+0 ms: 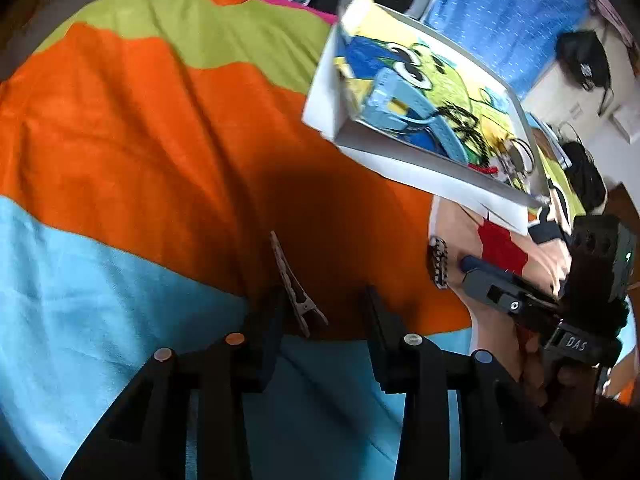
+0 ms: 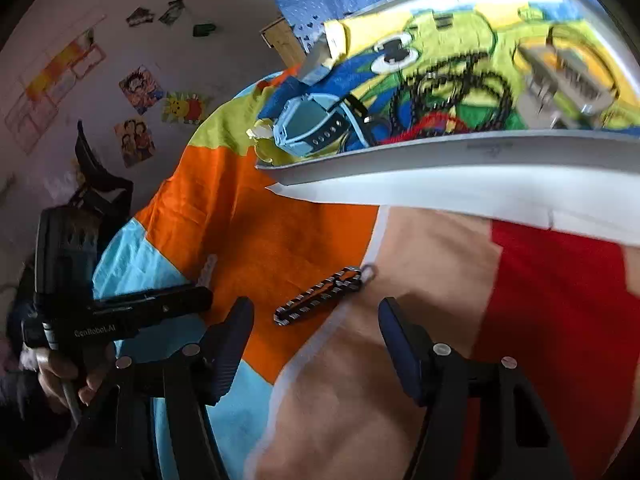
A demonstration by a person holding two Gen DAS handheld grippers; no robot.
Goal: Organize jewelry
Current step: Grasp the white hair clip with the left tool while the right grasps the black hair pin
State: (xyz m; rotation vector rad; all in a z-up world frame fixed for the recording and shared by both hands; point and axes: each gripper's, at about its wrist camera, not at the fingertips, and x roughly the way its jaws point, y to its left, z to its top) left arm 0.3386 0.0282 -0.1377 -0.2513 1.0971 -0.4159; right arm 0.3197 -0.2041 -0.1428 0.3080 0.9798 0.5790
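A white box (image 1: 404, 156) lined with a cartoon cloth holds a blue watch (image 1: 404, 108), a black bead chain and other jewelry; it also shows in the right wrist view (image 2: 460, 152). A brown hair clip (image 1: 294, 288) lies on the orange cloth, between the fingers of my open left gripper (image 1: 320, 320), close to the left finger. A black-and-silver bracelet (image 2: 324, 296) lies on the cloth just ahead of my open right gripper (image 2: 316, 336). In the left wrist view the bracelet (image 1: 439, 262) lies by the right gripper's tip.
A striped cloth of orange, green and light blue (image 1: 140, 140) covers the surface, with a beige and red cloth (image 2: 460, 300) at the right. A wall with drawings (image 2: 140, 92) stands behind. A blue curtain (image 1: 500, 12) hangs beyond the box.
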